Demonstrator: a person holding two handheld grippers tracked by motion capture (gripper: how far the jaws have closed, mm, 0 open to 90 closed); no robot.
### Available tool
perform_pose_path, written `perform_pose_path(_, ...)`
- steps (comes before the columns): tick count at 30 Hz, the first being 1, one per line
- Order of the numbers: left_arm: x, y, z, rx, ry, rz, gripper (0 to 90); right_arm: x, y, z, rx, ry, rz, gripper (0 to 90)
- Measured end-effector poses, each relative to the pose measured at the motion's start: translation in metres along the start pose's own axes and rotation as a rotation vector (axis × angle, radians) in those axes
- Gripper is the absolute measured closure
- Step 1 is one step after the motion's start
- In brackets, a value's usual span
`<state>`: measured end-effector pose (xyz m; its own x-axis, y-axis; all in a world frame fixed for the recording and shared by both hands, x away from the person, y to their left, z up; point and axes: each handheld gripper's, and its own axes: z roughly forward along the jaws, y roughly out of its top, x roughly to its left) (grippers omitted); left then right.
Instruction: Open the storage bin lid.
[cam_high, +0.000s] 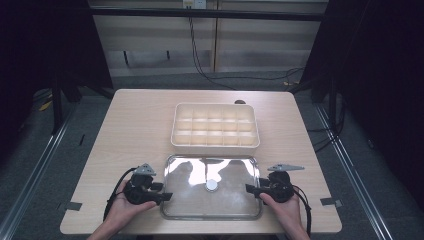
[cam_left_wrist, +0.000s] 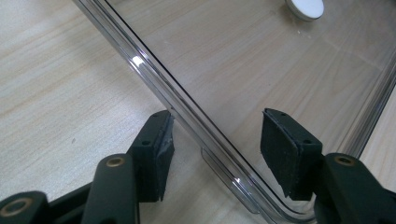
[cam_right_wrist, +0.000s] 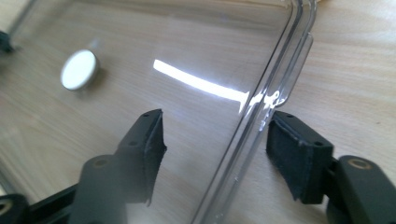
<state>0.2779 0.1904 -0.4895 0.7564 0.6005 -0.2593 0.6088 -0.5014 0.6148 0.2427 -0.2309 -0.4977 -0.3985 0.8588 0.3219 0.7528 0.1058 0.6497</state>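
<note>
A clear plastic lid (cam_high: 235, 202) lies flat on the table near its front edge, with a small white round disc (cam_high: 212, 185) at its middle. My left gripper (cam_high: 167, 196) is at the lid's left edge and is open. In the left gripper view the lid's rim (cam_left_wrist: 187, 109) runs between the two spread jaws of that gripper (cam_left_wrist: 215, 144), and the disc (cam_left_wrist: 305, 8) lies beyond. My right gripper (cam_high: 248, 188) is open at the lid's right edge. In the right gripper view its jaws (cam_right_wrist: 217, 140) straddle the rim (cam_right_wrist: 252, 126), untouched, with the disc (cam_right_wrist: 79, 70) at upper left.
A cream box (cam_high: 215, 145) divided into several compartments stands just behind the lid, at the table's middle. The wooden table (cam_high: 140, 120) has bare room left and right of the box. A person's hands hold both grippers at the front edge. Cables trail on the floor beyond.
</note>
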Motion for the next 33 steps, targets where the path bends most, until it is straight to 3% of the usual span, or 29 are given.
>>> perform_pose_path(9,-0.001,0.001,0.001,0.002,0.013,0.016,35.9,-0.001,0.000,0.000,-0.015,-0.027,-0.017,34.8)
perform_pose_path(17,0.004,0.001,-0.008,-0.060,0.030,0.004,30.7,-0.002,0.002,-0.007,-0.071,0.002,-0.025,32.0)
perform_pose_path(21,0.006,0.002,-0.014,-0.093,0.043,0.013,27.1,0.001,0.002,-0.014,-0.105,0.027,-0.065,30.1)
perform_pose_path(22,0.007,0.002,-0.016,-0.093,0.027,0.003,25.7,0.002,0.002,-0.016,-0.113,0.037,-0.076,29.4)
perform_pose_path(28,0.006,-0.002,-0.028,-0.156,-0.008,0.018,36.8,0.003,0.001,-0.030,-0.171,0.045,-0.098,28.5)
perform_pose_path(33,0.008,-0.006,-0.040,-0.212,0.010,0.035,43.2,0.004,-0.002,-0.046,-0.227,0.020,-0.106,27.6)
